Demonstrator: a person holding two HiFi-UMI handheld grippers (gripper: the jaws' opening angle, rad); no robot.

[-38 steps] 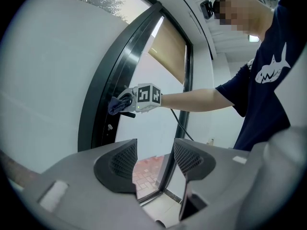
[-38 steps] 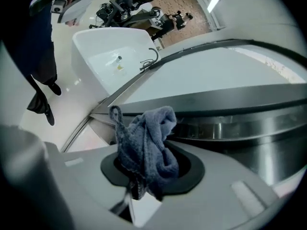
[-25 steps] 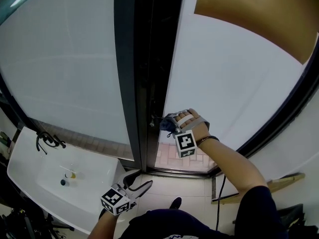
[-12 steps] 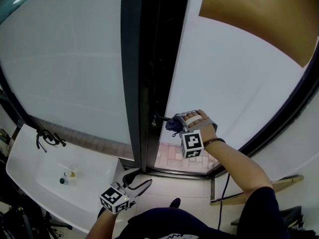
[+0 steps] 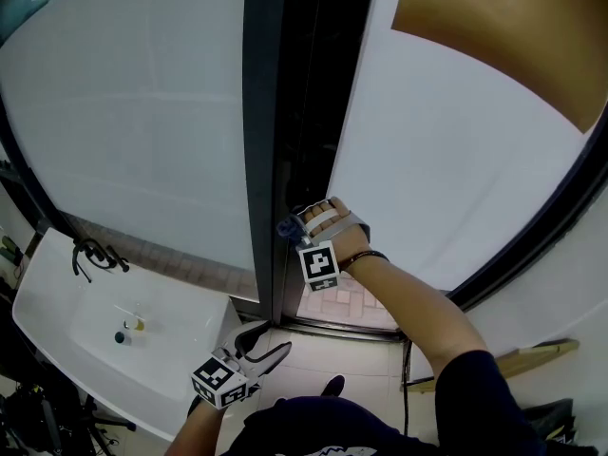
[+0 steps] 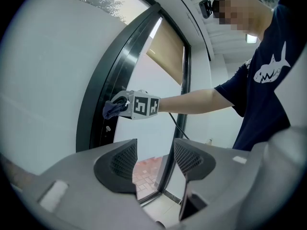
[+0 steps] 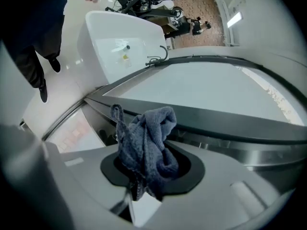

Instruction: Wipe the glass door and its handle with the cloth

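Note:
The glass door's frosted pane [image 5: 427, 160] stands to the right of its dark frame [image 5: 285, 112]. My right gripper [image 5: 296, 226] is shut on a bunched blue-grey cloth [image 5: 286, 225], and the cloth is pressed against the frame's edge at handle height; the handle itself is hidden behind it. In the right gripper view the cloth [image 7: 146, 145] sticks out between the jaws of my right gripper [image 7: 148, 169], close to the dark frame [image 7: 230, 121]. My left gripper [image 5: 258, 343] hangs low and open with nothing in it. In the left gripper view, beyond my left gripper [image 6: 154, 162], I see the cloth [image 6: 113, 109] on the frame.
A white sink [image 5: 57, 293] with a dark tap [image 5: 90, 255] and small bottles sits at lower left. A brown blind [image 5: 503, 36] covers the pane's top right. A wooden plank [image 5: 532, 354] lies on the tiled floor at lower right. The person's shoe [image 5: 332, 386] shows below.
My right gripper has carried the cloth leftward from the pane's edge onto the dark frame. The left gripper has stayed where it was.

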